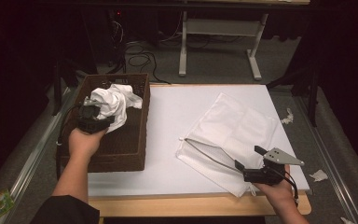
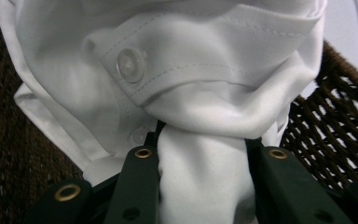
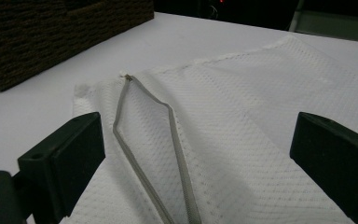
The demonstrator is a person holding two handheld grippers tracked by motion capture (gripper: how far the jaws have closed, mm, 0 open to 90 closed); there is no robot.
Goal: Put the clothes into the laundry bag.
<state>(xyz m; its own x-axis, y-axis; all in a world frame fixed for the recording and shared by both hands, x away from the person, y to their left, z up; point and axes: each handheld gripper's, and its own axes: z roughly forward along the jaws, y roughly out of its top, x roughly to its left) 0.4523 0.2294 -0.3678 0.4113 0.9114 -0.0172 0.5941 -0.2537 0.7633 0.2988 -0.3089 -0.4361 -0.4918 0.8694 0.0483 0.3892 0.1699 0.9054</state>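
At the near edge, a strip of pale wood [image 1: 168, 205] borders the white tabletop [image 1: 177, 116], and the person's two forearms come in over it. The right gripper [image 1: 249, 161] rests low at the near right corner, its jaws spread wide apart with nothing between them; they frame the near end of a white mesh laundry bag [image 1: 235, 133] that lies flat on the table. The bag's grey zipper [image 3: 142, 140] stands open in a long narrow V, its closed end pointing toward the basket.

On the left, a dark brown woven basket [image 1: 130, 149] sits at the table's left edge. The left gripper [image 1: 103, 117] is above its inside, jaws pinching a bunched fold of a white shirt [image 1: 116, 100]. In the left gripper view the cloth is squeezed between the two black jaws, and a button [image 2: 130, 64] on a stitched placket shows just above them. The crumpled shirt hangs over the far half of the basket; whether its lower part touches the basket floor is hard to tell.

Beyond the table the room is dim: grey carpet [image 1: 214, 65], a coil of black cables [image 1: 140, 58], and the white legs of another table [image 1: 184, 46]. Scraps of white paper [image 1: 319, 175] lie on the floor at the right, and a metal rail [image 1: 32, 154] runs along the left.
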